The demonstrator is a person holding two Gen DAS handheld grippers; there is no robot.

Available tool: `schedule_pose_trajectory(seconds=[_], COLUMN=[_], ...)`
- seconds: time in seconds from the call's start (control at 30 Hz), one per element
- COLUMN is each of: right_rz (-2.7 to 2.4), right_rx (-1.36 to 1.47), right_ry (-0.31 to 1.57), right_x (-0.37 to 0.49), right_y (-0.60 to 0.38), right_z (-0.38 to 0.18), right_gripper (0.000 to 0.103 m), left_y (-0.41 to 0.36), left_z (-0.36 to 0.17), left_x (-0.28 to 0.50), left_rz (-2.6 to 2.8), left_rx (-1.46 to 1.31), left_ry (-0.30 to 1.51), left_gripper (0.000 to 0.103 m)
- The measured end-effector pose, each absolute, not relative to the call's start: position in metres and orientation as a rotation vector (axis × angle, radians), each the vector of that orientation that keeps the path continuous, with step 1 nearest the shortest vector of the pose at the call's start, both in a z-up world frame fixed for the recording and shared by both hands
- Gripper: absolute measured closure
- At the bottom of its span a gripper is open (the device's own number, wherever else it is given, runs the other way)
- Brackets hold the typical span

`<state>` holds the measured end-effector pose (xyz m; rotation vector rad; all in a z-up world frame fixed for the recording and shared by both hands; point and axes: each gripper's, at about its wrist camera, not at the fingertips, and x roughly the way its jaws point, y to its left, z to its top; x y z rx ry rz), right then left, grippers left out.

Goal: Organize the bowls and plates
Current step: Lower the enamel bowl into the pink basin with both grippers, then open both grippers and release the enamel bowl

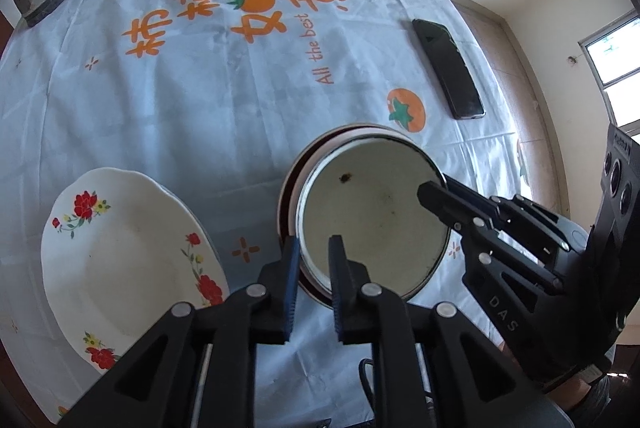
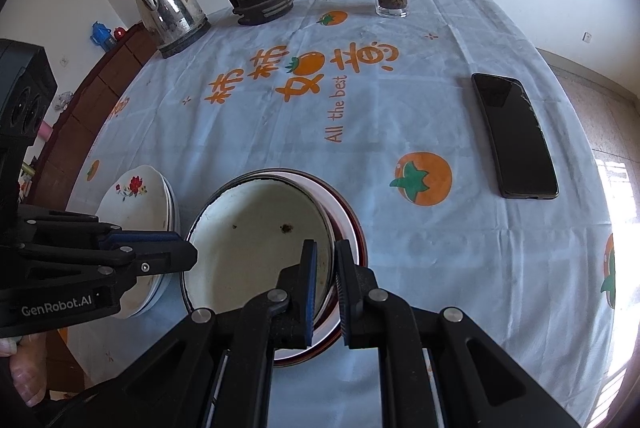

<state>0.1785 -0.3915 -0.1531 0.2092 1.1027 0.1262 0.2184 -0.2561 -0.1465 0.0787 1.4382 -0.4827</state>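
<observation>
At lower centre the enamel bowl [image 1: 372,224] sits nested in the red-rimmed bowl [image 1: 289,188], right claw [image 2: 326,284] clamped on its rim, left claw [image 1: 314,282] loosely apart around it; flowered plates [image 1: 120,260] already stacked lower left, so sorting looks nearly finished.

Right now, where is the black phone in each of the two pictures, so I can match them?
Left wrist view: the phone lies upper right, beyond the bowl.
Right wrist view: the phone lies at the right, middle height.
Shared landmark: the orange fruit print on the tablecloth, just left of the phone.
</observation>
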Motion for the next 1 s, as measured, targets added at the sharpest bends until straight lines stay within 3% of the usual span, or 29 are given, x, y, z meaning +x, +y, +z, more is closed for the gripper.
schedule_pose_trajectory(seconds=[0.33, 0.43, 0.5, 0.6, 0.67, 0.73, 0.93, 1.0], right_rz=[0.127, 0.131, 0.136, 0.155, 0.175, 0.187, 0.138, 0.114], right_rx=[0.197, 0.202, 0.208, 0.218, 0.229, 0.227, 0.235, 0.237], right_ry=[1.09, 1.085, 1.082, 1.077, 1.072, 1.062, 0.999, 0.994], right_x=[0.177, 0.176, 0.176, 0.174, 0.174, 0.172, 0.166, 0.166], right_y=[-0.39, -0.391, -0.392, -0.39, -0.388, -0.385, -0.392, -0.396], right_z=[-0.153, -0.153, -0.153, -0.152, -0.152, -0.15, -0.14, -0.139], right_gripper=[0.092, 0.092, 0.091, 0.083, 0.068, 0.061, 0.041, 0.04], left_y=[-0.256, -0.256, -0.256, -0.255, -0.254, -0.252, -0.247, -0.246], left_z=[-0.147, -0.146, -0.145, -0.143, -0.143, -0.143, -0.143, -0.145], left_x=[0.218, 0.218, 0.217, 0.217, 0.217, 0.218, 0.219, 0.219], left_rz=[-0.487, -0.487, -0.485, -0.483, -0.482, -0.48, -0.465, -0.461], left_rx=[0.061, 0.061, 0.061, 0.053, 0.049, 0.044, 0.022, 0.021], left_ry=[1.447, 1.445, 1.439, 1.432, 1.431, 1.429, 1.427, 1.429], left_gripper=[0.084, 0.079, 0.07, 0.062, 0.061, 0.061, 0.056, 0.054])
